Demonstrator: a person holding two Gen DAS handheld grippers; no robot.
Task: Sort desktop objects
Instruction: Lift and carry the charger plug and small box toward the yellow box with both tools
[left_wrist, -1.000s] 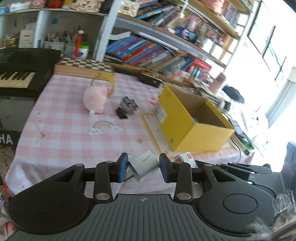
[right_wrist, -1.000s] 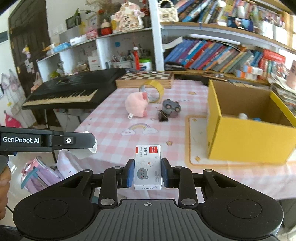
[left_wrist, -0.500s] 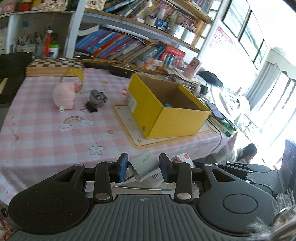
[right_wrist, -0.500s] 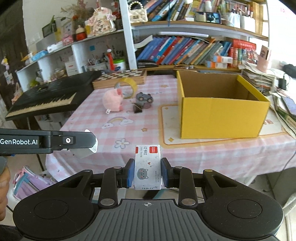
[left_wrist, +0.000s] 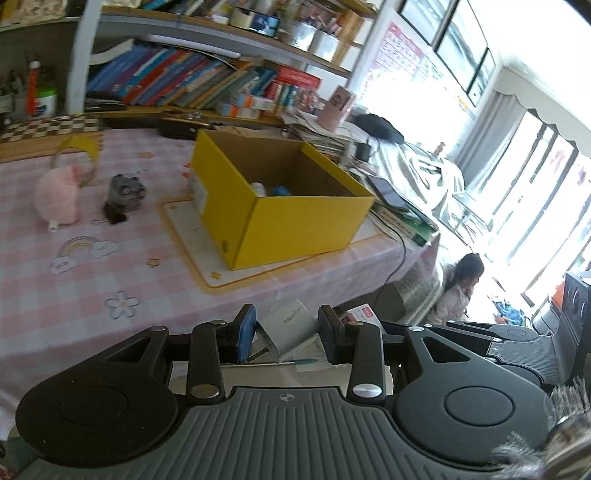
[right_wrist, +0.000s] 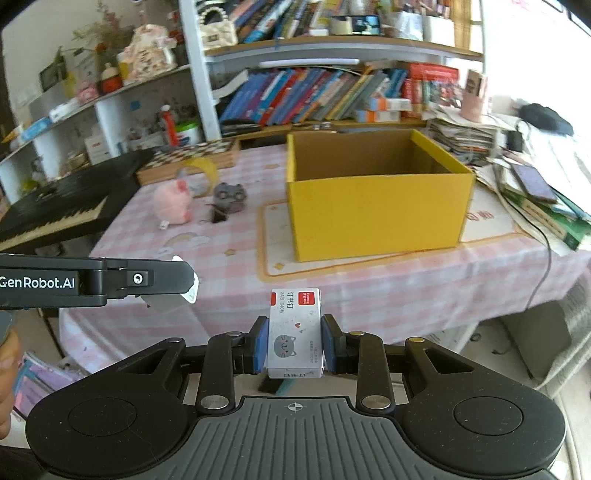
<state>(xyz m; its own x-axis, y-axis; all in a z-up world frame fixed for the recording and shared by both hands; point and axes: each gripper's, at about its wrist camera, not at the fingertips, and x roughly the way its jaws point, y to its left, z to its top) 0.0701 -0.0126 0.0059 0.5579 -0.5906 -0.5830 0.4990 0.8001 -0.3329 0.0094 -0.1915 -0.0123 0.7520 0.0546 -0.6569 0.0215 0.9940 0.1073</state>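
Staple box (right_wrist: 294, 330) cat print in right view, left view shows box contents (left_wrist: 273, 190), blurred

Grey packet (left_wrist: 289, 328) between left gripper (left_wrist: 287, 334) jaws, yellow box (left_wrist: 280, 199) beyond

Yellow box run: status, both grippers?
Right gripper shut on staple box. Left gripper shut on grey packet. Both short of yellow box. Path looks clear.

Both wrist cameras look down along their tongs from off the bench's (right_wrist: 369, 280) near edge, sharing the box (left_wrist: 295, 221) and shelves (right_wrist: 332, 48).
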